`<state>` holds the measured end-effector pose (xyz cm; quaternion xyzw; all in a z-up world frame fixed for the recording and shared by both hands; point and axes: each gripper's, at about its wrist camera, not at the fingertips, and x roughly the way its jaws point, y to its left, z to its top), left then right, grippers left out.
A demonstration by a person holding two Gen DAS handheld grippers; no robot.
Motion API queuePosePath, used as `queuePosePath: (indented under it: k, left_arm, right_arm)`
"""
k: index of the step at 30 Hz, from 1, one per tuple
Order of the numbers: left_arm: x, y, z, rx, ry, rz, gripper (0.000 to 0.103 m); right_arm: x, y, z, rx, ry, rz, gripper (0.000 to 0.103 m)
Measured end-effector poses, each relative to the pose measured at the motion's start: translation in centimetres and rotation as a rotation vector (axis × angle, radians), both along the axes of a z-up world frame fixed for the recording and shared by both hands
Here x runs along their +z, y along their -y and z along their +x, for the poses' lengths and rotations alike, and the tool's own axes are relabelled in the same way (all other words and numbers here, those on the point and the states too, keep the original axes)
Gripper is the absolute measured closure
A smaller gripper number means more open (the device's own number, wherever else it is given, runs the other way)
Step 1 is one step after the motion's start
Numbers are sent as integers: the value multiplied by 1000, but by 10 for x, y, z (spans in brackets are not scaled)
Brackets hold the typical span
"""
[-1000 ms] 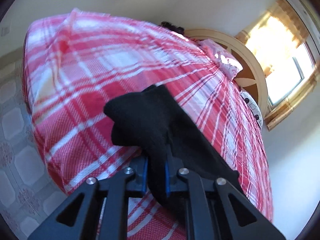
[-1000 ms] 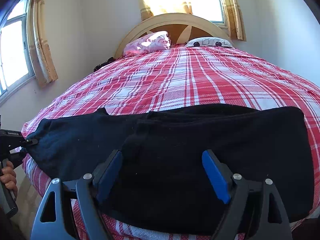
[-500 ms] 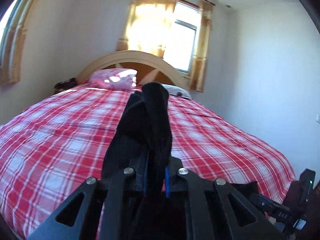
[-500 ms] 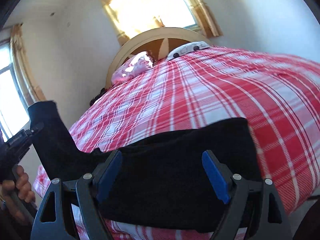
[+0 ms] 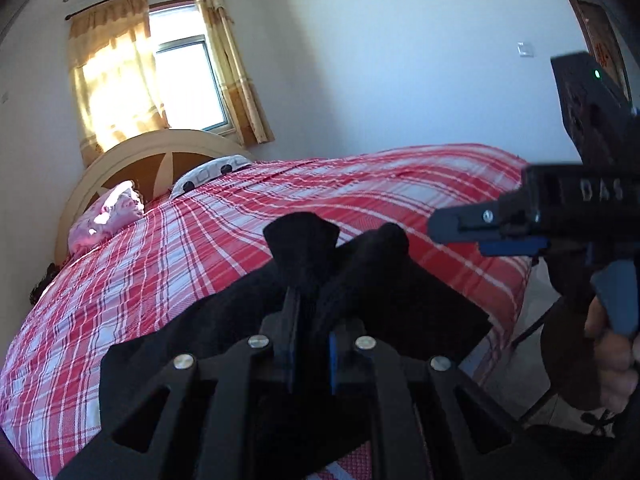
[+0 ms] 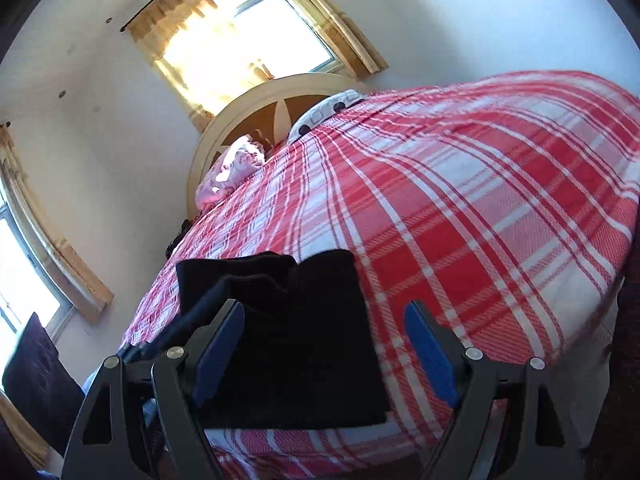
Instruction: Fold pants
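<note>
The black pants (image 5: 400, 300) lie folded over on the red plaid bed near its foot edge. My left gripper (image 5: 310, 304) is shut on a bunched end of the pants, which sticks up past its fingertips. In the right wrist view the pants (image 6: 288, 320) form a dark doubled stack, and my right gripper (image 6: 326, 352) hovers just above them, open, its blue pads (image 6: 430, 356) wide apart and touching nothing. From the left wrist view the right gripper (image 5: 472, 232) shows at the right, in a person's hand (image 5: 608, 352).
The plaid bedspread (image 6: 480, 220) covers the whole bed. A rounded headboard (image 5: 132, 156), a pink pillow (image 5: 104, 216) and a white patterned pillow (image 5: 212, 172) are at the far end. Curtained windows (image 6: 248, 40) stand behind. The bed's foot edge (image 5: 516, 304) drops to the floor at right.
My left gripper swung the pants' end from the left side across to the right over the rest, rolling as it went. The right gripper shifted and tilted, staying open.
</note>
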<state>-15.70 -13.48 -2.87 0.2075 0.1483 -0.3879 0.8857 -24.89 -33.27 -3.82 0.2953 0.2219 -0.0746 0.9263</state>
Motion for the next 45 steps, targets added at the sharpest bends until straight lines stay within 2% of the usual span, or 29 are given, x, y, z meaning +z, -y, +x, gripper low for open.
queuePosePath:
  k: [2,4,6,7,8,9,10,11,12,14,20,22,24,25,27,28,30,34,35,36,37,40,43,45]
  left_arm:
    - [-8,5,-5,-32,-6,47,89]
    - [-14,6,-14,-57,25,104,88]
    - [-15,-1,-16,-88,16,128,83]
    - [-15,-5,-16,-104,-9,130,76]
    - [-12,-13,-13,-118,-48,127,61]
    - [-11,-18,-14,-130,-75,117,51]
    - [-7,-27,-13,-143,-99,95,32]
    - [-2,-36,-14,-152,-111,68,23]
    - [4,-45,-15,-155,-117,43,21]
    - [13,-59,-12,-141,-123,3,19]
    - [29,-89,38,128,-211,-90,19]
    - [29,-100,56,218,-264,-111,19]
    - [24,-110,70,268,-324,-135,19]
    - [21,-114,74,289,-341,-140,19]
    - [14,-117,79,339,-355,-134,19]
    - [12,-117,81,356,-360,-126,19]
    - [3,-114,87,377,-382,-105,19]
    - [-5,-109,88,391,-412,-74,19]
    - [-4,-109,87,390,-409,-73,19]
    - [-1,-111,85,391,-404,-76,19]
    - [0,-112,85,393,-397,-80,19]
    - [9,-114,83,395,-371,-91,19]
    - [15,-113,81,393,-342,-93,19]
    - [16,-109,83,388,-345,-99,19]
  right_arm:
    - [-4,3,1,19,3,43,20]
    - [-4,5,2,41,24,80,20]
    - [-3,8,1,56,50,114,20]
    - [-1,11,1,65,67,134,20]
    - [0,13,1,75,81,154,20]
    - [1,16,3,85,90,174,20]
    - [2,17,6,94,92,189,20]
    - [2,17,10,111,94,205,20]
    - [3,18,16,130,95,220,20]
    - [4,16,29,185,97,238,20]
    - [-6,-4,81,267,19,158,20]
    - [-17,-20,92,263,-43,93,20]
    - [-16,-34,89,256,-30,10,21]
    - [-15,-39,88,258,-39,-27,23]
    - [-16,-52,87,260,-72,-89,37]
    - [-16,-56,87,259,-87,-115,39]
    - [-16,-64,82,248,-93,-181,47]
    - [-20,-66,83,234,-104,-195,57]
    - [-19,-67,86,231,-109,-215,74]
    - [-18,-71,87,254,-115,-225,85]
    - [-15,-76,87,271,-109,-231,85]
    - [0,-90,75,269,-62,-332,87]
    - [19,-88,56,243,9,-356,87]
    - [25,-86,43,215,28,-413,87]
